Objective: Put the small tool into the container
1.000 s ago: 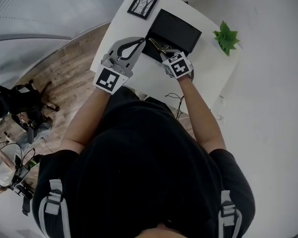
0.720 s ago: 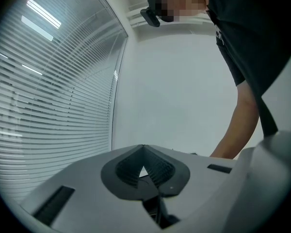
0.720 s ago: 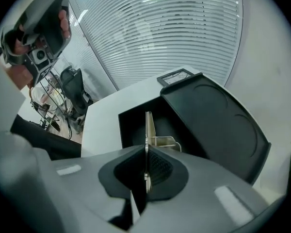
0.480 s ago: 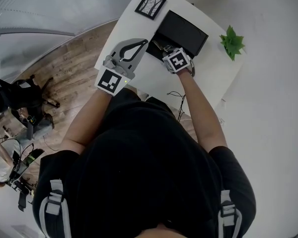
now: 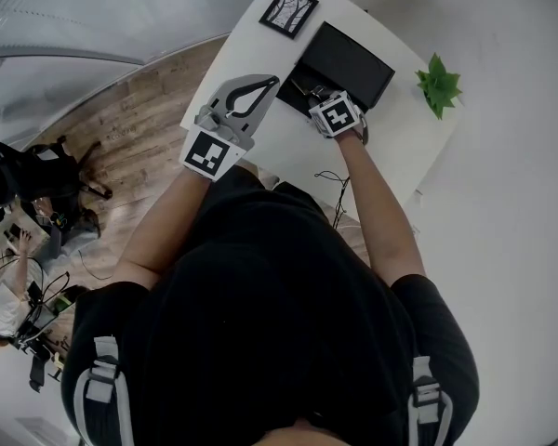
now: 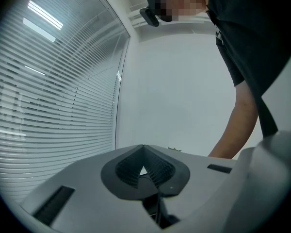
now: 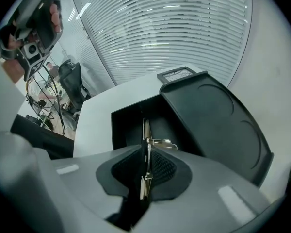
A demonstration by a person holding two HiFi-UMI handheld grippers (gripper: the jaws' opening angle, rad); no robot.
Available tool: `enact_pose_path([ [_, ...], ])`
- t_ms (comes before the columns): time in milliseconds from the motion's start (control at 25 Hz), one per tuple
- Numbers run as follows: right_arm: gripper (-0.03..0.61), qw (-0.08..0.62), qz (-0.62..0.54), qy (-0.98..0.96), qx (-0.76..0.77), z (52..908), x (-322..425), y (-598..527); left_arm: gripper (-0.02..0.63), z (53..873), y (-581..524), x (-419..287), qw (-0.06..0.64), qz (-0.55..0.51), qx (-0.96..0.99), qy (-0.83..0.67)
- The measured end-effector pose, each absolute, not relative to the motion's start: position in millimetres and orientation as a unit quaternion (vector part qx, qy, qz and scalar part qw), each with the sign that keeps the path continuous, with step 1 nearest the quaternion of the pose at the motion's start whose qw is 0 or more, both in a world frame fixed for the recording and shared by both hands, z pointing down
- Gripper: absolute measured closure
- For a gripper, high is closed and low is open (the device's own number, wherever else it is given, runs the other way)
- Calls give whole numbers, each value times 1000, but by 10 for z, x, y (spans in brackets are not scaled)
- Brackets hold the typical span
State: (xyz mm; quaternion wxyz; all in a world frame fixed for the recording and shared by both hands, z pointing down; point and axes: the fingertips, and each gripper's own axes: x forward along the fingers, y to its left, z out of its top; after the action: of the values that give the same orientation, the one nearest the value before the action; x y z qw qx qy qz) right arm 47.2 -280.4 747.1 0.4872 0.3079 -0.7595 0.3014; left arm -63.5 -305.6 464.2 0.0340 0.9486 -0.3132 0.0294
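Observation:
A black container (image 5: 327,74) lies open on the white table (image 5: 260,54), its lid (image 7: 213,115) folded back to the right. My right gripper (image 7: 146,153) is shut on a small thin metal tool (image 7: 146,130), which sticks out over the container's open compartment (image 7: 128,123). In the head view the right gripper (image 5: 314,96) hovers at the container's near edge, with the tool (image 5: 303,89) at its tip. My left gripper (image 5: 270,84) hangs just left of the container, shut and holding nothing. The left gripper (image 6: 144,155) tilts up toward a wall and window blinds.
A framed picture (image 5: 289,10) lies at the table's far left corner, just beyond the container. A small green plant (image 5: 439,84) stands at the right edge. Wooden floor, a chair and cables lie to the left of the table.
My right gripper has edged a little farther over the container with the tool still in its jaws. The left gripper has stayed beside the container.

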Motion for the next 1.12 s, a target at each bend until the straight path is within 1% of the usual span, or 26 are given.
enact_pose_path([
  [160,497,489,291,-757,321,7411,527,-2840,606,4623,-3052,-633,33,27,948,-314],
  [320,497,476,279,-765,332,7359,563,-2911,606,4602,-3043,-624,31,28,948,-316],
  [400,486,470,273,-768,338,7311,589,-2946,606,4588,-3035,-617,26,29,948,-316],
  [600,487,444,257,-784,351,7012,590,-3005,606,4537,-2986,-611,22,30,946,-321],
  [920,488,368,207,-831,362,6111,494,-2987,606,4382,-2878,-567,15,33,942,-332],
  [1120,488,279,168,-871,368,5353,421,-2876,606,4312,-2800,-482,19,42,940,-337],
])
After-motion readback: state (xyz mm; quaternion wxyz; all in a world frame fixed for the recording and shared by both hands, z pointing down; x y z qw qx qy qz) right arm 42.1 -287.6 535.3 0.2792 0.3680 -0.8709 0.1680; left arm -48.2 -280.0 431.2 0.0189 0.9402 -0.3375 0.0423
